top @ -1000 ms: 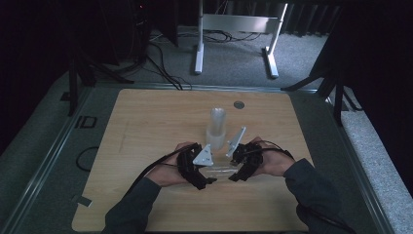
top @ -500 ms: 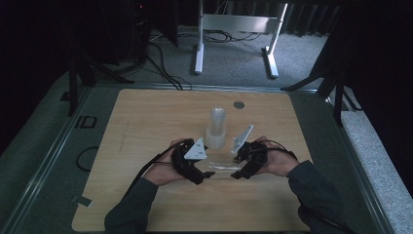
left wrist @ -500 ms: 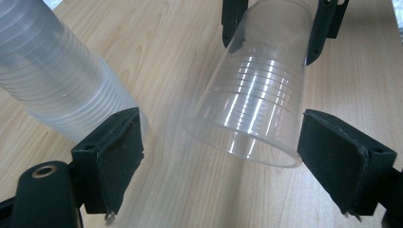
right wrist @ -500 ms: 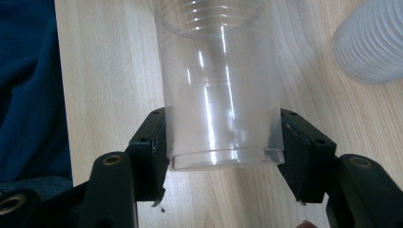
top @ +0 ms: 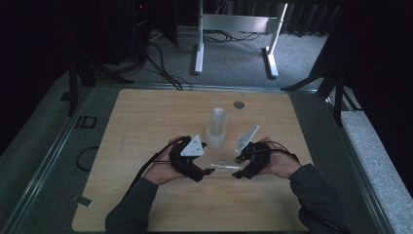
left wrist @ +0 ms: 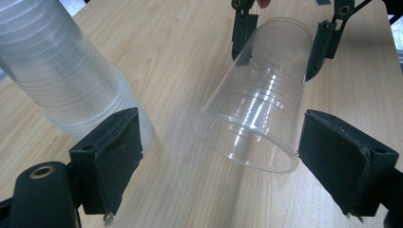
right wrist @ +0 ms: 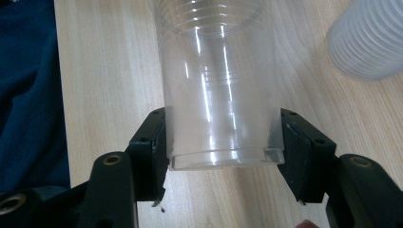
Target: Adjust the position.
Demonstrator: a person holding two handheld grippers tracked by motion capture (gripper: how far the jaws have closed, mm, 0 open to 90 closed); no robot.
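A clear plastic cup (top: pixel 225 165) lies on its side just above the wooden table (top: pixel 146 122), between my two grippers. My right gripper (top: pixel 237 171) is shut on the cup's base (right wrist: pixel 218 85), with a pad pressing on each side (right wrist: pixel 223 152). My left gripper (top: pixel 207 171) stands open facing the cup's open mouth (left wrist: pixel 259 99), and its pads (left wrist: pixel 116 156) are apart from the rim. A tall stack of cups (top: pixel 216 127) stands upright just behind, also in the left gripper view (left wrist: pixel 62 71) and the right gripper view (right wrist: pixel 368 38).
A small round metal disc (top: pixel 238 104) lies near the table's far edge. A white metal stand (top: pixel 234 29) is on the floor beyond the table. A blue sleeve (right wrist: pixel 23 95) lies at the left of the right gripper view.
The two grippers have drifted slightly apart, the left one leftward and the right one rightward. The cup stays in the right gripper's grip.
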